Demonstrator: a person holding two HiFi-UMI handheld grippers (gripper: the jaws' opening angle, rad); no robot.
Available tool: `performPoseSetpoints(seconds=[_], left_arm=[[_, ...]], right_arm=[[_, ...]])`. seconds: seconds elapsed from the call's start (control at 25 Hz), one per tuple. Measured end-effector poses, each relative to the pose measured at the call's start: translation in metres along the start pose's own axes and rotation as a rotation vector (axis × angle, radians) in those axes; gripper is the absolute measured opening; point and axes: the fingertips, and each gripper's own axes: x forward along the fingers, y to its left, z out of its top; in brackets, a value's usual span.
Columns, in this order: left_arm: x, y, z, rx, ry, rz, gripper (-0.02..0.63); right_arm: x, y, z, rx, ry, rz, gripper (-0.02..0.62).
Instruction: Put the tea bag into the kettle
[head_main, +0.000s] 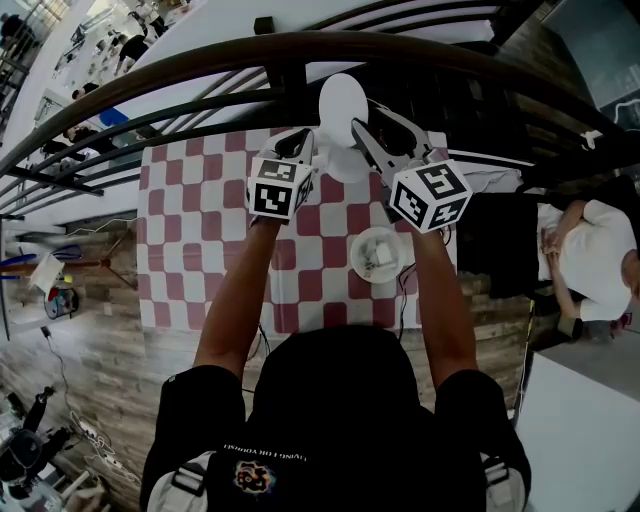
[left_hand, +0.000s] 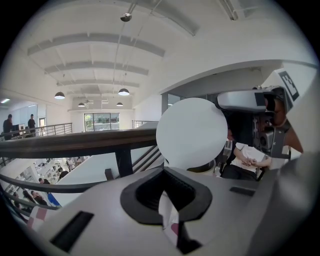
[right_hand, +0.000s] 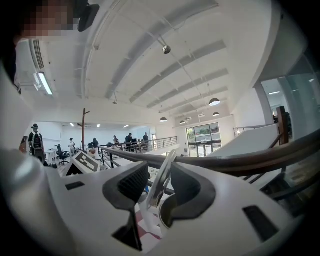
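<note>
The right tool (right_hand: 157, 188), jaws apart, straddles the upright lid (left_hand: 191, 132) of the kettle (head_main: 347, 165), probably so the mouth is clear. At the kettle's 9 o'clock, the left tool (head_main: 303, 143) pinches the tea bag (left_hand: 169, 220), ready for dropping in.

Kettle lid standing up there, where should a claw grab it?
Probably its thin rim near the top, coming edge-on from the person's right. The lid stands upright as a flat round disc above the kettle, so jaws can straddle its edge.
</note>
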Motion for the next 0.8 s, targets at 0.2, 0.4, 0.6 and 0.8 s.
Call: performPoseSetpoints(seconds=[0.2,0.4,0.6,0.8], left_arm=[[0.000,0.000,0.000,-0.001,-0.002,0.003,0.003],[0.001,-0.001,0.001,-0.005,-0.009,0.005,0.003],[-0.001,0.000,0.002,-0.009,-0.020,0.011,0.003],[-0.001,0.001,0.001,-0.042,-0.049,0.011,0.003]], right_arm=[[-0.001,0.002,0.000,-0.001,0.002,0.006,0.149],[-0.005,0.001,0.001,-0.004,0.000,0.002,0.149],[-0.012,0.000,0.000,-0.008,0.003,-0.007,0.149],[-0.026,-0.004,-0.013,0.004,0.020,-0.035,0.149]])
